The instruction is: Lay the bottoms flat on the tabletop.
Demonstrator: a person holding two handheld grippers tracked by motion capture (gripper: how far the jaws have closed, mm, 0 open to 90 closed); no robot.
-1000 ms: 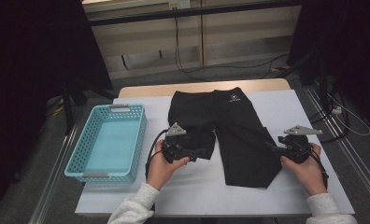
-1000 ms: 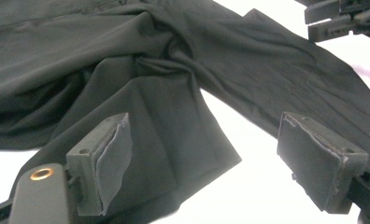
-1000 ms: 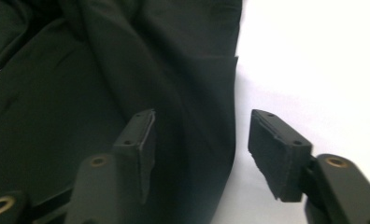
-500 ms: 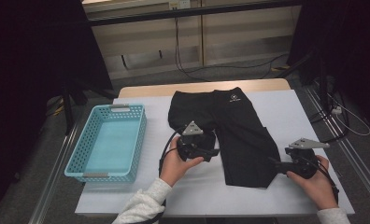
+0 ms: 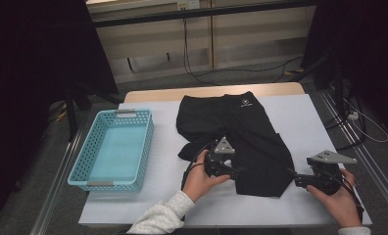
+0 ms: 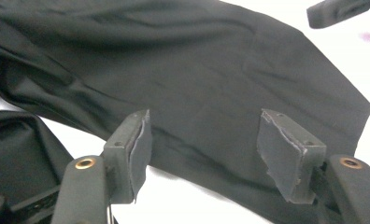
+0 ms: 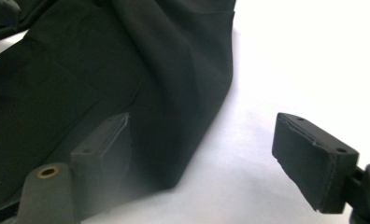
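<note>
Left gripper [image 5: 233,171] has shifted from the shorts' folded left leg across to the near hem of the right leg; right gripper [image 5: 292,178] has slid down from that leg's outer edge to its near corner. Left jaws have just been closing, right jaws just opening; neither pinches cloth.

Black shorts [image 5: 241,132] are lying flat on the white table [image 5: 309,117], just right of the turquoise basket [image 5: 114,149], waistband far, small white logo near it. Left leg is lying crumpled and folded back on itself; right leg is lying smooth, hem toward the person.

Left gripper view: jaws are standing apart over the hem [image 6: 211,163], pads clear of it. Right gripper view: jaws are gaping, one pad over the hem corner [image 7: 174,177], the other over bare table.
</note>
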